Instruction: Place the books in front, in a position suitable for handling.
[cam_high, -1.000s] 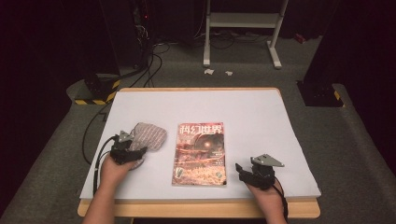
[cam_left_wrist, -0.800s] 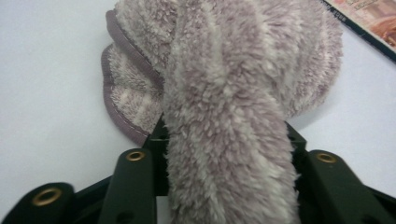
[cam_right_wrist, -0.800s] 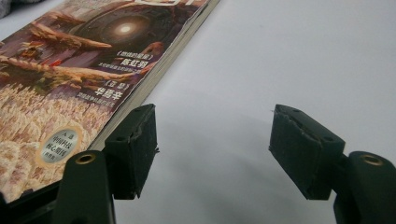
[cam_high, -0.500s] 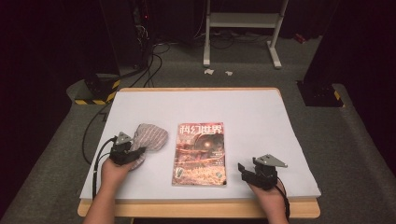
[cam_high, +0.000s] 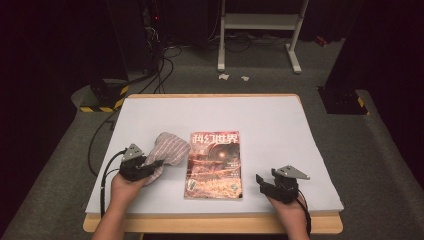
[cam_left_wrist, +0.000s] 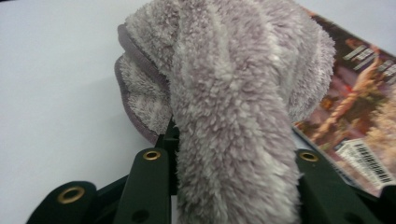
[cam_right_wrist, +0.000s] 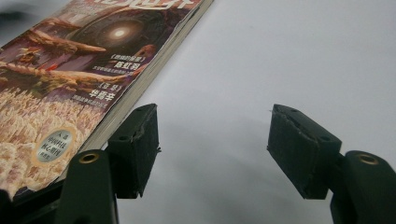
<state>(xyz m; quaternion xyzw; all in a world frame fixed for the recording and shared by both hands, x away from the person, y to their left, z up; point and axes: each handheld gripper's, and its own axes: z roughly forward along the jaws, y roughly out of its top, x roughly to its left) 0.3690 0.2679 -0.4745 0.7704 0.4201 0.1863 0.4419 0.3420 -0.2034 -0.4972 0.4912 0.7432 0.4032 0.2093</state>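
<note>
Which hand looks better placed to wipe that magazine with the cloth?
Left. The left gripper already pinches the striped cloth right beside the magazine. The right gripper is open with nothing between its pads.

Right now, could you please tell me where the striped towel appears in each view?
High view: striped towel left of centre, touching the magazine.
Left gripper view: centre, bunched in the left gripper.
Right gripper view: not in it.
Shared landmark: the magazine, at each gripper view's edge.
</note>
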